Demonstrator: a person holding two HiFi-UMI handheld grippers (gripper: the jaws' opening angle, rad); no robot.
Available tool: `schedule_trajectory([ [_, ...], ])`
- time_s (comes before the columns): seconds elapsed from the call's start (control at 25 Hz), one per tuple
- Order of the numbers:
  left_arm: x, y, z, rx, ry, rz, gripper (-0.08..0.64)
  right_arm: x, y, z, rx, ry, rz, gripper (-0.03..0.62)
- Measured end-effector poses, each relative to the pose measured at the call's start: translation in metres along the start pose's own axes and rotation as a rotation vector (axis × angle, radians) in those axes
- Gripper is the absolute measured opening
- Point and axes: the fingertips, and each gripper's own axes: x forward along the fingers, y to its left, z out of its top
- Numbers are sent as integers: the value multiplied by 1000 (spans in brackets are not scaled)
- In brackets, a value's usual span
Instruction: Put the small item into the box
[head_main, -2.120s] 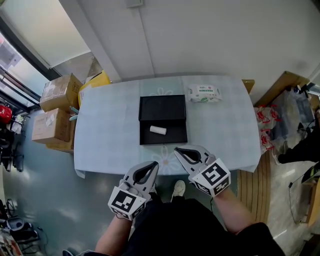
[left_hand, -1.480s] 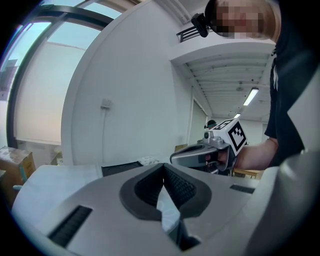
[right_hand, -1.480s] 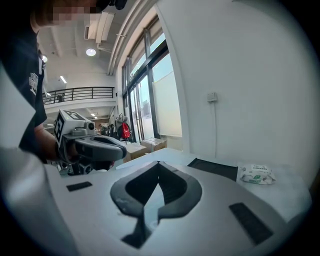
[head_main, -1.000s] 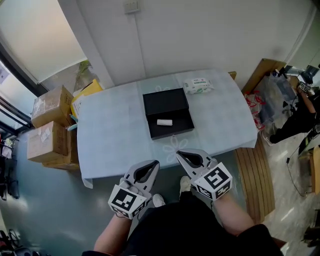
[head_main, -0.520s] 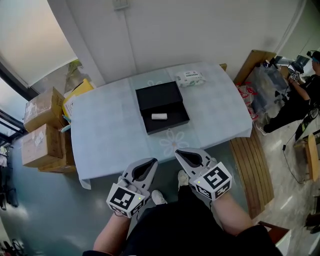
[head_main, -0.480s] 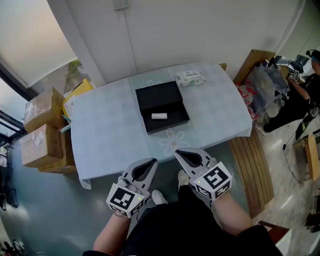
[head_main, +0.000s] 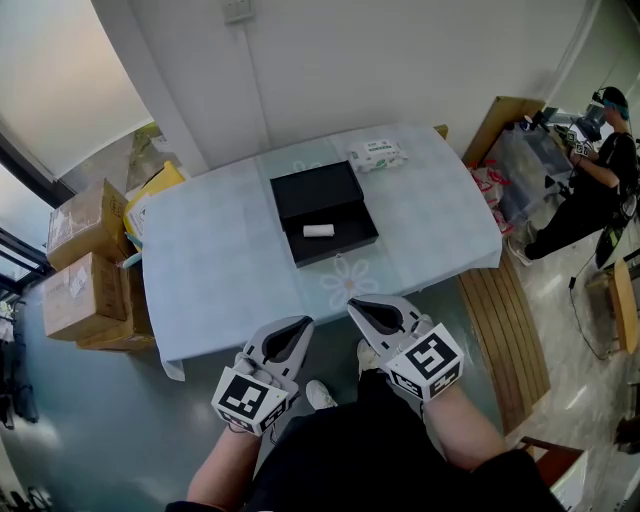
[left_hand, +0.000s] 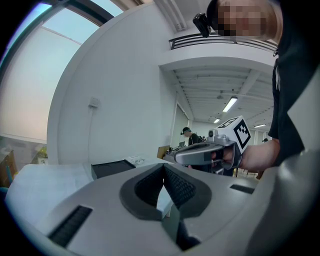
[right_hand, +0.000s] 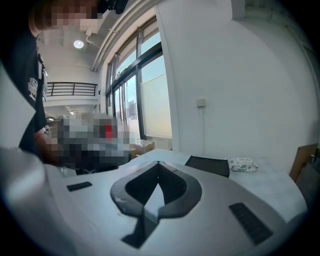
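Observation:
An open black box lies on the pale blue tablecloth. A small white cylinder rests inside the box's near half. Both grippers hang in front of the person's body, short of the table's near edge and well apart from the box. The left gripper is shut with nothing in it, its tips meeting in the left gripper view. My right gripper is also shut and empty. The box shows low and far in both gripper views.
A pack of wet wipes lies at the table's far right. Cardboard boxes and a yellow item stand left of the table. A slatted wooden bench runs along the right, and a person stands beyond it.
The head view has pulled back and swung, so the table looks smaller and tilted. A person has come into view at far right. Both grippers stay shut by the body; the cylinder stays in the box.

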Motion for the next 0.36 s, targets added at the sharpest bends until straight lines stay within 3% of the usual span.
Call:
schedule_trajectory([
  [0.36, -9, 0, 3, 4, -9, 0, 8, 0, 9, 7, -12, -11, -3, 9],
])
